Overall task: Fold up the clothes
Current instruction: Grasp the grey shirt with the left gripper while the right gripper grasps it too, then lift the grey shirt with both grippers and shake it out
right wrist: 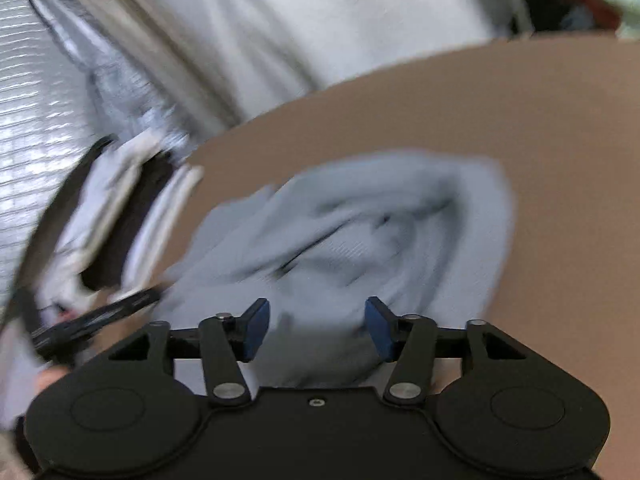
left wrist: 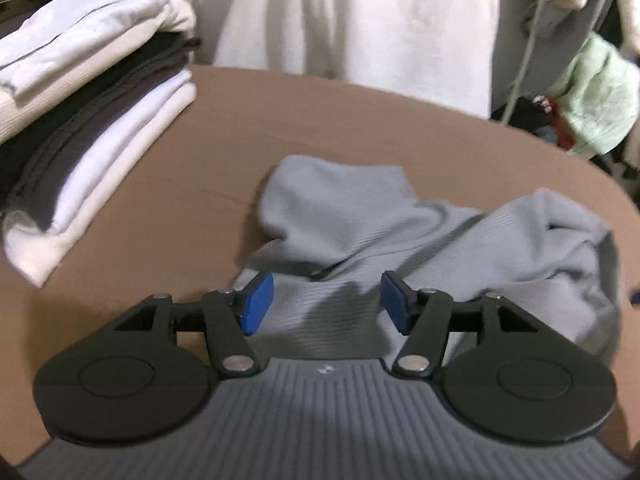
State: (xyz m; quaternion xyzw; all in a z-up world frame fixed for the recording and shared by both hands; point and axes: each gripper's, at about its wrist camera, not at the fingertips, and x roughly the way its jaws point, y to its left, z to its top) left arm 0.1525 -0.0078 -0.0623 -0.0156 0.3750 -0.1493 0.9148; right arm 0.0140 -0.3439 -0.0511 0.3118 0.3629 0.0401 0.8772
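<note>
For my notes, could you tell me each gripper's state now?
Left gripper: open, above the grey garment.
Right gripper: open, holding nothing.

You have a pale blue-grey ribbed garment (left wrist: 420,240) on a plain tan table (left wrist: 340,120). Your left gripper (left wrist: 326,304) has blue pads (left wrist: 256,304) on black arms and a grey ridged body; your right gripper (right wrist: 318,328) is all black with blue pads. The stack (left wrist: 80,120) layers white, cream, pale lilac and charcoal.

Crumpled grey-blue garment (right wrist: 360,232) on brown table (right wrist: 540,120), right gripper (right wrist: 316,330) fingers apart (blurred), folded stack (right wrist: 128,216) left.
</note>
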